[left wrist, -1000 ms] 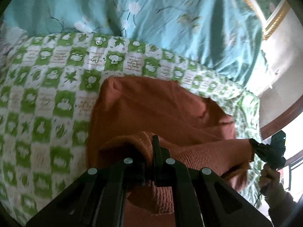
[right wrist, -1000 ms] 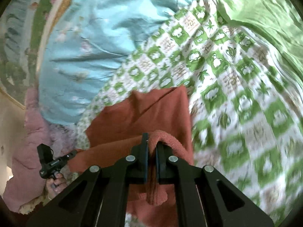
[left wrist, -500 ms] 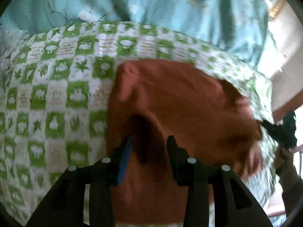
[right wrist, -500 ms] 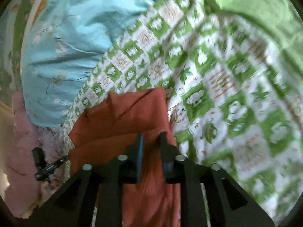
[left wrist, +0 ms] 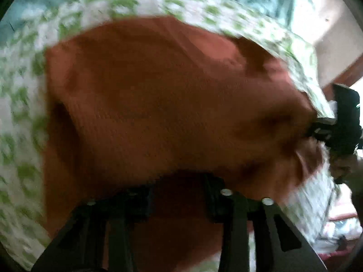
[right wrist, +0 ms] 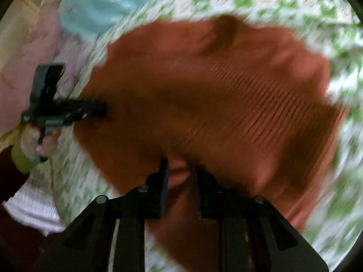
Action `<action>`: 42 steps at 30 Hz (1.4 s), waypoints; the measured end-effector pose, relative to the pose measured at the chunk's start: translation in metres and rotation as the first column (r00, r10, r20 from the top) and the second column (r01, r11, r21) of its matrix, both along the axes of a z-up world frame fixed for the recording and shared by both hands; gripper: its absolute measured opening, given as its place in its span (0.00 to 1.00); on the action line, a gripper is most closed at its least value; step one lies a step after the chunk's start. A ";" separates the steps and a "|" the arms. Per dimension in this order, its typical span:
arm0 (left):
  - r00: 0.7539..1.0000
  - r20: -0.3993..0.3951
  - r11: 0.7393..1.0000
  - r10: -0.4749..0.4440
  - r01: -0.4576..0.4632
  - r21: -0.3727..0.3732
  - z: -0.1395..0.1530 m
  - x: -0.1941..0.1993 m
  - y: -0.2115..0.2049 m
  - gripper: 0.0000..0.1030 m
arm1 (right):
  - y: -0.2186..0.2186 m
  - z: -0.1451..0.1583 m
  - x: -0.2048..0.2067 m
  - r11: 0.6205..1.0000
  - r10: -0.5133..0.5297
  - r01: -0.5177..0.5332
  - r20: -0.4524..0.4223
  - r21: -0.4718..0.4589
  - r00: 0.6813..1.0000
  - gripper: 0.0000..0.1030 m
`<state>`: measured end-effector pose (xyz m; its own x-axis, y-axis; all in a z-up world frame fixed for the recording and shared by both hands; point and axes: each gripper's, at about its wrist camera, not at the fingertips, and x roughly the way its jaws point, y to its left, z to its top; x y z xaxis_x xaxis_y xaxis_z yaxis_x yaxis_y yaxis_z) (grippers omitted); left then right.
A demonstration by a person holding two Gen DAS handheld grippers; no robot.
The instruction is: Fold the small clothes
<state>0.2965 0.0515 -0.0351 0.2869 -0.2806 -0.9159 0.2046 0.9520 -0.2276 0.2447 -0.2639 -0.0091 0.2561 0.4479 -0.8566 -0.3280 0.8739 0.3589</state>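
A rust-red knit garment (left wrist: 172, 104) lies spread on the green-and-white checked bedcover (left wrist: 18, 104), filling the middle of both blurred wrist views. The left gripper (left wrist: 179, 195) hovers at its six-o'clock edge, jaws parted after just closing a little, cloth between them but not visibly pinched. The right gripper (right wrist: 179, 174), at three o'clock in the left view, stands likewise released, fingers apart over the fabric. A pale blue quilt (right wrist: 95, 2) lies at twelve o'clock.

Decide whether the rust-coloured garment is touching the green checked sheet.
Touching. The right wrist view shows the garment lying spread on the sheet, no gap.
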 end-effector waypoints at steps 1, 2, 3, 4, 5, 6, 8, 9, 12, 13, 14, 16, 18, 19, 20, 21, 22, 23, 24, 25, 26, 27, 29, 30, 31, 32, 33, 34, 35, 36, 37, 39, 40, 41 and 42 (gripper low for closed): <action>0.999 0.019 0.999 0.031 -0.032 0.028 0.003 0.014 0.009 0.26 | -0.012 0.004 0.014 0.998 -0.058 0.058 0.034 -0.014 0.998 0.21; 0.996 0.049 0.995 0.076 -0.079 0.061 0.007 0.029 0.017 0.26 | -0.025 0.009 0.028 0.993 -0.119 0.120 0.062 -0.011 0.991 0.21; 0.991 0.072 0.989 0.116 -0.122 0.085 0.010 0.040 0.028 0.27 | -0.042 0.013 0.045 0.981 -0.195 0.196 0.093 0.005 0.976 0.21; 0.982 0.094 0.980 0.165 -0.174 0.099 0.012 0.055 0.042 0.29 | -0.054 0.015 0.056 0.968 -0.251 0.251 0.111 0.010 0.962 0.21; 0.973 0.102 0.971 0.207 -0.217 0.097 0.013 0.067 0.053 0.29 | -0.069 0.016 0.070 0.949 -0.315 0.314 0.117 0.027 0.942 0.21; 0.960 0.109 0.960 0.257 -0.267 0.084 0.014 0.078 0.066 0.29 | -0.078 0.016 0.078 0.937 -0.348 0.346 0.118 0.037 0.930 0.21; 0.936 0.139 0.939 0.322 -0.335 0.077 0.020 0.091 0.081 0.29 | -0.094 0.018 0.090 0.906 -0.423 0.421 0.130 0.045 0.897 0.21; 0.931 0.143 0.935 0.335 -0.347 0.073 0.022 0.093 0.083 0.29 | -0.099 0.021 0.093 0.896 -0.444 0.441 0.137 0.049 0.886 0.22; 0.911 0.191 0.916 0.366 -0.389 0.099 0.036 0.082 0.085 0.37 | -0.102 0.040 0.085 0.887 -0.462 0.454 0.178 0.087 0.869 0.22; 0.906 0.205 0.911 0.370 -0.398 0.111 0.040 0.075 0.085 0.40 | -0.098 0.047 0.079 0.888 -0.459 0.450 0.193 0.094 0.867 0.22; 0.903 0.211 0.910 0.375 -0.402 0.104 0.044 0.065 0.085 0.40 | -0.097 0.051 0.074 0.890 -0.455 0.444 0.200 0.101 0.868 0.22; 0.903 0.203 0.918 0.377 -0.394 0.046 0.049 0.039 0.081 0.40 | -0.088 0.060 0.059 0.900 -0.435 0.415 0.202 0.136 0.877 0.22; 0.917 0.188 0.934 0.352 -0.358 -0.002 0.051 0.014 0.067 0.40 | -0.077 0.061 0.048 0.914 -0.398 0.371 0.191 0.163 0.897 0.22; 0.926 0.178 0.942 0.333 -0.334 -0.026 0.048 0.004 0.056 0.40 | -0.068 0.060 0.043 0.926 -0.362 0.331 0.178 0.178 0.915 0.22; 0.937 0.165 0.951 0.308 -0.305 -0.041 0.046 -0.007 0.045 0.40 | -0.058 0.056 0.038 0.939 -0.319 0.289 0.161 0.188 0.934 0.22; 0.947 0.154 0.960 0.281 -0.278 -0.040 0.042 -0.017 0.035 0.41 | -0.042 0.051 0.035 0.954 -0.261 0.233 0.141 0.187 0.955 0.22; 0.956 0.145 0.967 0.255 -0.253 -0.032 0.038 -0.024 0.025 0.43 | -0.024 0.045 0.032 0.971 -0.189 0.166 0.129 0.171 0.973 0.22; 0.963 0.141 0.973 0.230 -0.230 -0.017 0.034 -0.029 0.016 0.43 | -0.008 0.041 0.031 0.982 -0.134 0.114 0.126 0.153 0.983 0.22; 0.968 0.140 0.977 0.209 -0.211 -0.001 0.030 -0.030 0.008 0.45 | 0.012 0.037 0.032 0.991 -0.069 0.053 0.123 0.126 0.990 0.22; 0.972 0.138 0.980 0.191 -0.196 0.024 0.026 -0.031 0.000 0.47 | 0.024 0.033 0.034 0.993 -0.039 0.025 0.123 0.112 0.992 0.24; 0.973 0.139 0.979 0.187 -0.196 0.058 0.023 -0.026 -0.002 0.49 | 0.033 0.033 0.037 0.994 -0.020 0.007 0.120 0.112 0.993 0.28; 0.969 0.145 0.973 0.200 -0.214 0.091 0.021 -0.020 0.002 0.53 | 0.042 0.030 0.042 0.993 -0.011 -0.002 0.114 0.119 0.993 0.38; 0.953 0.173 0.953 0.250 -0.274 0.131 0.024 -0.014 0.015 0.60 | 0.055 0.028 0.055 0.996 -0.024 0.014 0.112 0.090 0.993 0.51; 0.943 0.185 0.942 0.277 -0.305 0.142 0.028 -0.014 0.024 0.68 | 0.060 0.029 0.061 0.998 -0.038 0.031 0.128 0.053 0.991 0.51; 0.931 0.199 0.931 0.305 -0.336 0.144 0.030 -0.014 0.033 0.75 | 0.062 0.029 0.063 0.999 -0.041 0.037 0.139 0.031 0.989 0.51; 0.916 0.218 0.918 0.336 -0.370 0.142 0.032 -0.015 0.044 0.78 | 0.065 0.029 0.066 0.999 -0.045 0.046 0.150 -0.006 0.988 0.51; 0.909 0.225 0.910 0.351 -0.387 0.145 0.034 -0.014 0.050 0.79 | 0.067 0.028 0.069 0.998 -0.050 0.057 0.152 -0.041 0.987 0.52; 0.905 0.226 0.904 0.361 -0.399 0.152 0.031 -0.012 0.057 0.79 | 0.071 0.022 0.072 0.995 -0.055 0.066 0.139 -0.077 0.989 0.52; 0.904 0.220 0.901 0.366 -0.404 0.159 0.027 -0.009 0.065 0.79 | 0.075 0.015 0.078 0.992 -0.057 0.069 0.118 -0.102 0.991 0.52; 0.905 0.212 0.898 0.369 -0.406 0.168 0.022 -0.003 0.067 0.79 | 0.078 0.006 0.081 0.991 -0.062 0.072 0.094 -0.115 0.994 0.52; 0.907 0.200 0.896 0.371 -0.406 0.182 0.015 0.001 0.070 0.79 | 0.082 -0.002 0.086 0.990 -0.066 0.075 0.076 -0.121 0.995 0.48; 0.918 0.165 0.892 0.361 -0.391 0.227 -0.003 0.020 0.065 0.79 | 0.087 -0.016 0.093 0.986 -0.076 0.083 0.054 -0.146 0.996 0.08; 0.924 0.156 0.895 0.349 -0.378 0.238 -0.010 0.024 0.064 0.69 | 0.086 -0.020 0.095 0.984 -0.089 0.095 0.047 -0.152 0.995 0.04; 0.929 0.156 0.903 0.335 -0.364 0.230 -0.014 0.027 0.064 0.57 | 0.083 -0.021 0.098 0.984 -0.113 0.118 0.043 -0.133 0.993 0.04; 0.935 0.140 0.919 0.327 -0.349 0.183 -0.017 0.030 0.065 0.28 | 0.080 -0.018 0.101 0.984 -0.142 0.147 0.057 -0.101 0.988 0.04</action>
